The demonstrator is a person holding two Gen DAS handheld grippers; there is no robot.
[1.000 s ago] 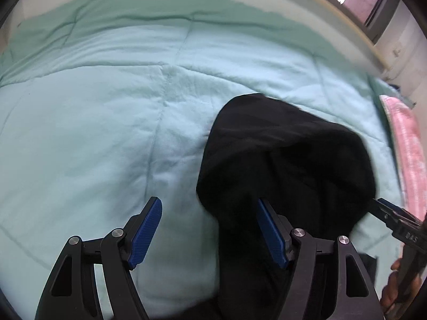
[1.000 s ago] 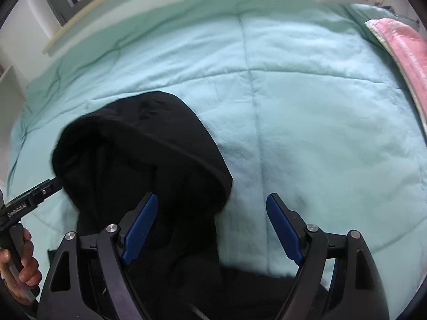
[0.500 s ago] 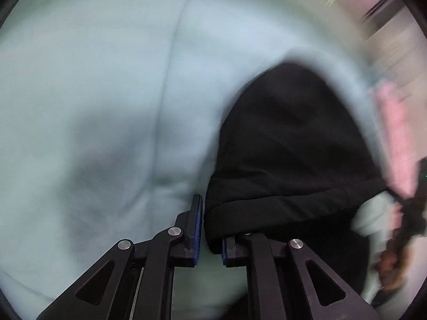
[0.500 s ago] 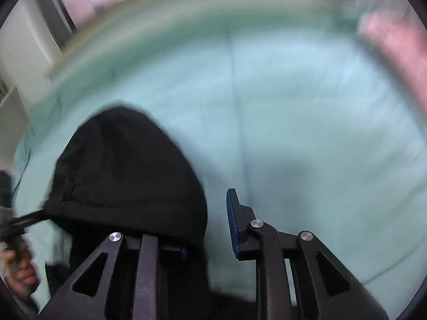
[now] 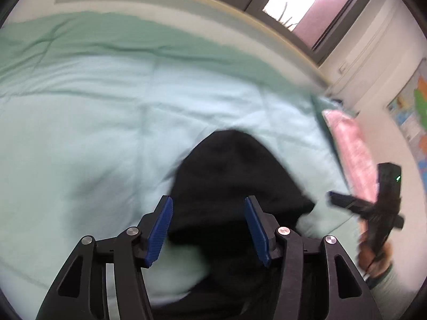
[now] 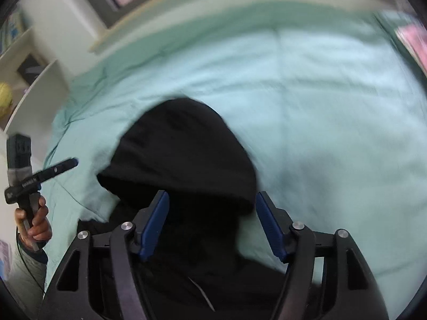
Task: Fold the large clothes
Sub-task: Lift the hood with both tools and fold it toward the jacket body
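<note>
A bed (image 5: 80, 122) under a pale mint quilt is filling the room, with daylight glaring through a dark-framed window (image 5: 301, 2) just behind its far edge, a pink pillow (image 5: 352, 154) lying at one end, and white shelving (image 6: 34, 80) standing past the other end.

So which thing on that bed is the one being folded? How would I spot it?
Start with the big mint-green quilt that covers the bed. On its near part, just ahead of both claws, lies a rounded black garment, hood-shaped at its far end. It is the only dark thing there; the pink cloth lies off at the quilt's edge.
</note>
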